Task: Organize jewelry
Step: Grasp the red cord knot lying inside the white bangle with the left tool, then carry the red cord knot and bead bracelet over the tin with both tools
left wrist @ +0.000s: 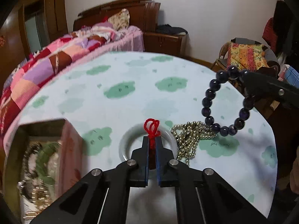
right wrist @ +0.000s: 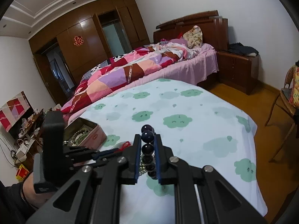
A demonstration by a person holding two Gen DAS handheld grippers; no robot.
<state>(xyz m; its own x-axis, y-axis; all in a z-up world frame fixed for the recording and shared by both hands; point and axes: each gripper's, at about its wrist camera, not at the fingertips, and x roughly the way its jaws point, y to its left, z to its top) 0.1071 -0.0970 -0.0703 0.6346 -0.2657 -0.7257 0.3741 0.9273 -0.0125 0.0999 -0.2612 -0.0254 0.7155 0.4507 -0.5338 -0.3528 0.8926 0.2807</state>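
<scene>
My left gripper (left wrist: 152, 140) is shut on the red knotted cord (left wrist: 151, 126) tied to a white bangle (left wrist: 122, 146), which lies on the cloud-print tablecloth (left wrist: 119, 89). A heap of gold beads (left wrist: 188, 138) sits just right of the bangle. My right gripper (left wrist: 243, 75) holds a dark purple bead bracelet (left wrist: 206, 110) in the air above the gold beads. In the right wrist view, the right gripper (right wrist: 147, 137) is shut on that bracelet (right wrist: 146, 148), and the left gripper (right wrist: 116, 151) reaches in from the left beside the red cord (right wrist: 126, 144).
An open pink tin (left wrist: 69, 149) holding several bracelets stands at the near left of the table (right wrist: 89, 132). A bed with a patchwork quilt (right wrist: 115, 74) runs behind the table. A wicker chair (right wrist: 287, 100) stands off the table's right edge. A person's hand (right wrist: 28, 188) grips the left tool.
</scene>
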